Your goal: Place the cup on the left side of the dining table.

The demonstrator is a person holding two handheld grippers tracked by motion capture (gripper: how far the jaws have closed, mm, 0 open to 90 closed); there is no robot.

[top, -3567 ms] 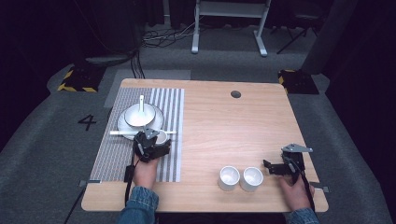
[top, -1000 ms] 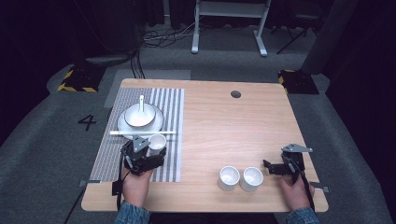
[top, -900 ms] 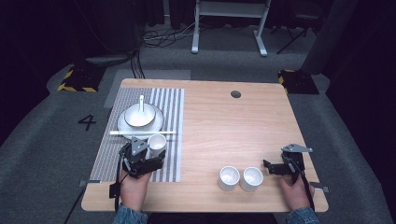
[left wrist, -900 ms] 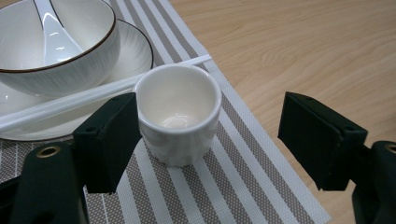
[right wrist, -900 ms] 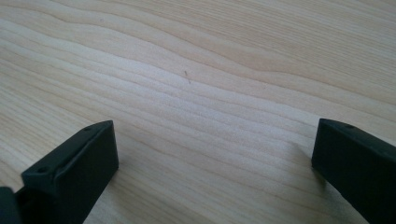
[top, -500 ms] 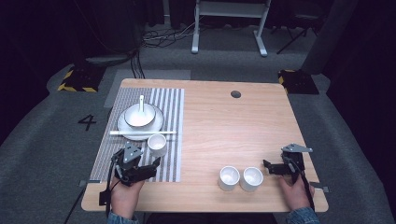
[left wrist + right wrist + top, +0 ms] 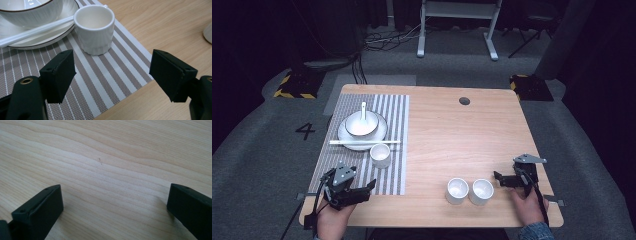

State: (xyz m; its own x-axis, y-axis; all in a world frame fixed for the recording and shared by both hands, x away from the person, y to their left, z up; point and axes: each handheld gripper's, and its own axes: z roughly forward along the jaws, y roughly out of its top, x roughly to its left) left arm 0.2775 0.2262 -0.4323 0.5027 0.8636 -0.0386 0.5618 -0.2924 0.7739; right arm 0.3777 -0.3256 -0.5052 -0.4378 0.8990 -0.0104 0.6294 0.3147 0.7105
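Wooden table (image 7: pixel 452 135), striped placemat (image 7: pixel 394 115), dark room

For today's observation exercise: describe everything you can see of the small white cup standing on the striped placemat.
The small white cup is a short, handleless cylinder, glossy like glazed ceramic, with faint ribbing near its base. It stands upright and looks empty, on the striped placemat, just beside the plate whose rim carries white chopsticks. Nothing grips it; the left claw is open and apart from it.
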